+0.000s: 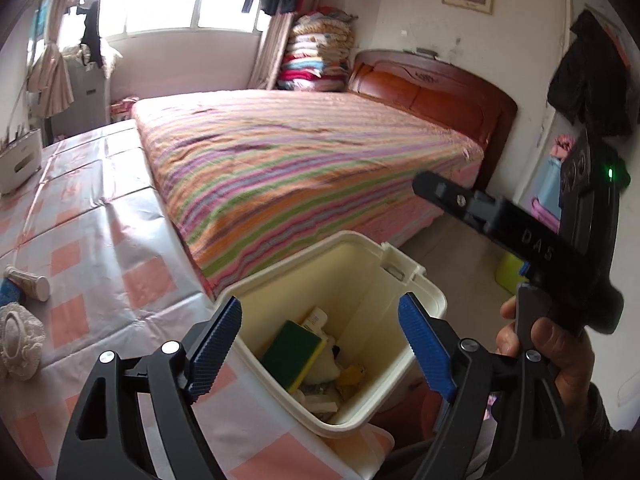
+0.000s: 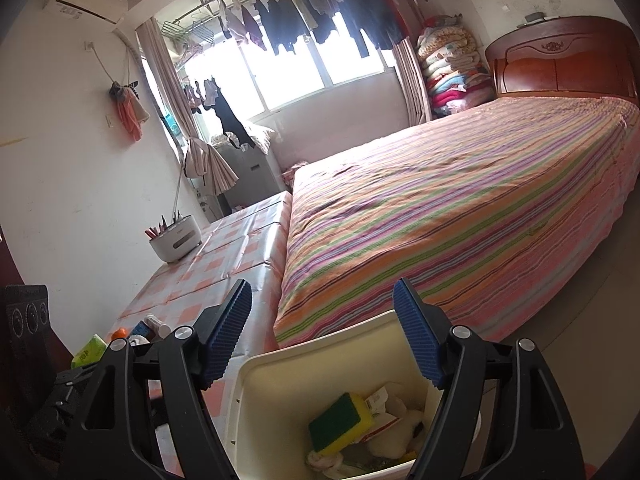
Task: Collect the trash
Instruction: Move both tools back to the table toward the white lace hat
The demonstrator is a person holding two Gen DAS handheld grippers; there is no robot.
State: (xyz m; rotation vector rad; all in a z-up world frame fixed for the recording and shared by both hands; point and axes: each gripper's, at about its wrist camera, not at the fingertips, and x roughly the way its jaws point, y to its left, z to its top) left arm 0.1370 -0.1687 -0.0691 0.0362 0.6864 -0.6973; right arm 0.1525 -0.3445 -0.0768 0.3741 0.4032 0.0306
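Observation:
A cream plastic trash bin (image 1: 416, 280) stands at the table's edge beside the bed; it also shows in the right wrist view (image 2: 256, 392). Inside lie a green-and-yellow sponge (image 1: 294, 354) (image 2: 340, 420), crumpled tissue (image 1: 326, 368) and wrappers (image 2: 380, 404). My left gripper (image 1: 320, 348) is open and empty, held above the bin's mouth. My right gripper (image 2: 322, 336) is open and empty, above the bin's far rim; its body shows at the right of the left wrist view (image 1: 560, 240).
A table with a pink-checked cloth (image 1: 100, 208) holds a small tube (image 1: 28, 282), a lacy round item (image 1: 18, 340), a white pen holder (image 2: 176, 238), a green packet (image 2: 90, 350) and small bottles (image 2: 154, 326). A striped bed (image 1: 300, 160) lies beyond.

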